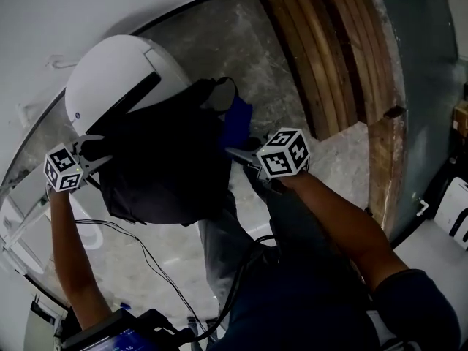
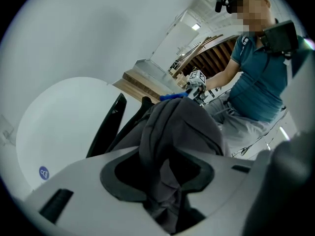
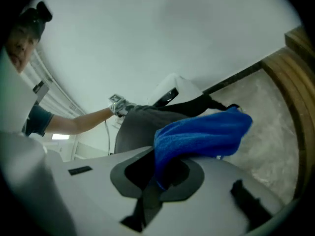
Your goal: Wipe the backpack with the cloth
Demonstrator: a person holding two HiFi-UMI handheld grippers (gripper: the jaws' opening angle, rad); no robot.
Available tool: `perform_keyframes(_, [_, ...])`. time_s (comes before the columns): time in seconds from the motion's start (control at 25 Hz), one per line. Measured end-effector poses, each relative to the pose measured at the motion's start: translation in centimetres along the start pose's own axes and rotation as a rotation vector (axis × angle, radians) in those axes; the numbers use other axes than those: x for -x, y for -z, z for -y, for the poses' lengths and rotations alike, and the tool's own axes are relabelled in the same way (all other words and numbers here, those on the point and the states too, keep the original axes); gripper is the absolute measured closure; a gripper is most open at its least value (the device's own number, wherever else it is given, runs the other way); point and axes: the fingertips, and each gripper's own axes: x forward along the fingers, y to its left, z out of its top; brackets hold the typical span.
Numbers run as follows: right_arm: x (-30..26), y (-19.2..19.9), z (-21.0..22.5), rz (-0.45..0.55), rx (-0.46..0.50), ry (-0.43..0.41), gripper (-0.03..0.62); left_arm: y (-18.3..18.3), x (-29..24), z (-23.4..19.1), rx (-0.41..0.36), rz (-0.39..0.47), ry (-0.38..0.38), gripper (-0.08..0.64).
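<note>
We see the dark grey backpack [image 1: 164,170] in front of a white domed unit [image 1: 110,79] with a black slot, above a mottled grey stone-like floor [image 1: 256,42]; our left gripper [image 1: 93,150] has its jaws pinching a fold of the backpack's fabric at its left edge; our right gripper [image 1: 241,154] has its jaws clamped on the blue cloth [image 1: 238,119], which sits at the backpack's upper right edge; a plain white wall [image 1: 66,6] curves behind the dome; wooden boards [image 1: 322,50] run along the floor's right side; thin cables [image 1: 146,254] trail below the backpack.
</note>
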Motion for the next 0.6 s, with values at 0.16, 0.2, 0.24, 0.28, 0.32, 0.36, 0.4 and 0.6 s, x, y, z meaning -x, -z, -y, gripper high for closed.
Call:
perform_keyframes(0.16, [-1.6,-1.0,-1.6,-0.064,0.115,-0.069,0.563,-0.4,0.5,-0.6,-0.025,0.012,-0.062,0.396])
perform_keyframes(0.2, [-1.5,-3.1,-0.9,-0.041,0.114,-0.071,0.563,-0.7,1.1,-0.5,-0.026,0.015,-0.09,0.394])
perform_keyframes(0.24, [-1.5,-5.5,0.3,-0.009,0.094,-0.059,0.563,-0.9,2.0,-0.4,-0.027,0.02,-0.124,0.394])
perform_keyframes(0.28, [-1.8,-7.6,1.7,0.004,0.07,-0.043,0.563,-1.2,3.3,-0.2,-0.025,0.033,-0.163,0.394])
perform_keyframes(0.32, [-2.5,-8.8,2.7,-0.019,0.047,-0.041,0.563,-1.4,4.9,0.2,-0.015,0.063,-0.207,0.394])
perform_keyframes(0.36, [-3.4,-9.1,3.0,-0.076,0.024,-0.062,0.563,-1.5,6.6,0.8,0.009,0.116,-0.254,0.395])
perform_keyframes(0.4, [-4.1,-8.5,2.6,-0.149,0.007,-0.098,0.563,-1.4,8.2,2.0,0.048,0.191,-0.301,0.394])
perform_keyframes(0.6, [-2.8,-5.3,-1.5,-0.294,0.183,-0.105,0.563,5.8,7.0,12.7,0.391,0.55,-0.632,0.394])
